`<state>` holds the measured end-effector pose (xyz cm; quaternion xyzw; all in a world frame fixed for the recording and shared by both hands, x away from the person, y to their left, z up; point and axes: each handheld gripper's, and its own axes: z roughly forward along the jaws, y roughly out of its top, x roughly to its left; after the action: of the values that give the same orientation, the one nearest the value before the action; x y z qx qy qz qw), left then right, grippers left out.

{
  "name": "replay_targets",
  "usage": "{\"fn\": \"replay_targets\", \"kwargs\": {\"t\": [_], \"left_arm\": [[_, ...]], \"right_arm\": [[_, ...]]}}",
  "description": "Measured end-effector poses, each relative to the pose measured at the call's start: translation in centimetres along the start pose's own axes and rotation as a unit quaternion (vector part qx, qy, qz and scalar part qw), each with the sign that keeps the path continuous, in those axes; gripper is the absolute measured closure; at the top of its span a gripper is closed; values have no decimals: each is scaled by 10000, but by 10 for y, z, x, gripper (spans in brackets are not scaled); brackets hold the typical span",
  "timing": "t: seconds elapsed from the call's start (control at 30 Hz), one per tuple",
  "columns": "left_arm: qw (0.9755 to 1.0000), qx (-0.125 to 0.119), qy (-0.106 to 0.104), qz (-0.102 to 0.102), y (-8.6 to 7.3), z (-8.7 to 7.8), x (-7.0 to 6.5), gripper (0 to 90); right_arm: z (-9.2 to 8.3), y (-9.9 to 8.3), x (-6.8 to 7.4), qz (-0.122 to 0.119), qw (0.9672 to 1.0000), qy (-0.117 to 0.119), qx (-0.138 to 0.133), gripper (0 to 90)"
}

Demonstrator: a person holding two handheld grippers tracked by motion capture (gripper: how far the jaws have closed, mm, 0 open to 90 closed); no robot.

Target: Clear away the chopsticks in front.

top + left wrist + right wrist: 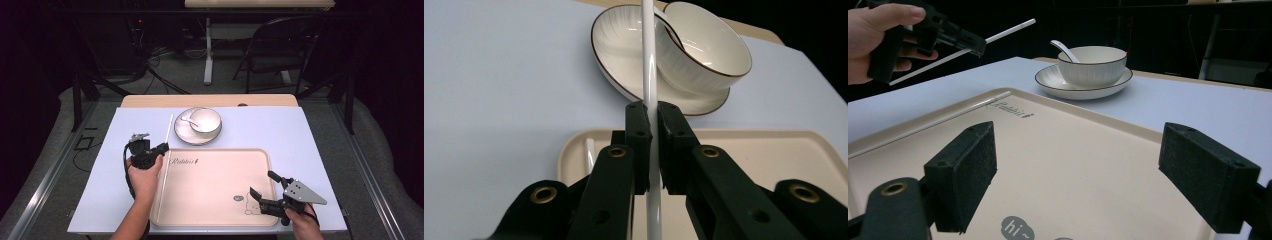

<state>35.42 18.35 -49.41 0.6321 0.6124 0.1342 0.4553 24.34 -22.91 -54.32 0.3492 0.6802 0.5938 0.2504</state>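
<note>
A long thin white stick (169,127) is held tilted above the mat, and my left gripper (162,146) is shut on its middle. In the left gripper view the jaws clamp the stick (649,60), which points toward the bowl. A second white stick (160,195) lies along the left inner edge of the beige tray (215,170). Over the tray's front right corner, my right gripper (263,183) is open with nothing between its pads (968,170). The right gripper view shows the left gripper (948,35) raised at the far left.
A white bowl (206,120) with a spoon (187,120) sits on a ribbed plate (187,134) just behind the tray. A lavender mat (280,130) covers the table. Beyond the table, a folding chair (280,45) and a desk leg (208,50) stand on the floor.
</note>
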Motion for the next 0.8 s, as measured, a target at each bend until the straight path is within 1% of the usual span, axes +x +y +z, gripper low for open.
{"fn": "replay_targets", "kwargs": {"t": [0.03,0.1,0.17,0.2,0.23,0.3,0.37,0.5,0.67,0.77,0.8], "left_arm": [[10000,5,18,-15,-4,-1,0,842],[9999,54,67,80,-10,-1,-1,842],[9999,14,102,138,-15,-3,-2,842],[9998,-2,149,158,-17,-4,-3,842],[9998,-1,142,145,-20,-4,-3,842],[9996,42,180,197,-25,-5,-4,842],[9991,46,303,284,-30,-7,-6,842],[9986,74,372,374,-38,-11,-6,842],[9982,151,413,413,-48,-13,-7,842],[9983,189,422,368,-53,-14,-7,842],[9981,217,432,381,-55,-14,-6,842]], "right_arm": [[0,0,0,30,10000,3,4,147],[0,0,0,6,10000,-10,-4,147],[1,0,0,-10,10000,-8,8,147],[1,0,1,-8,10000,-1,10,147],[1,0,1,6,10000,3,12,147],[0,0,1,-4,10000,9,4,147],[0,0,1,-5,10000,11,-3,147],[1,0,1,-5,10000,12,10,147],[1,0,1,-15,10000,22,12,147],[0,0,1,-32,10000,25,6,147],[0,0,1,-31,10000,22,6,147]]}}
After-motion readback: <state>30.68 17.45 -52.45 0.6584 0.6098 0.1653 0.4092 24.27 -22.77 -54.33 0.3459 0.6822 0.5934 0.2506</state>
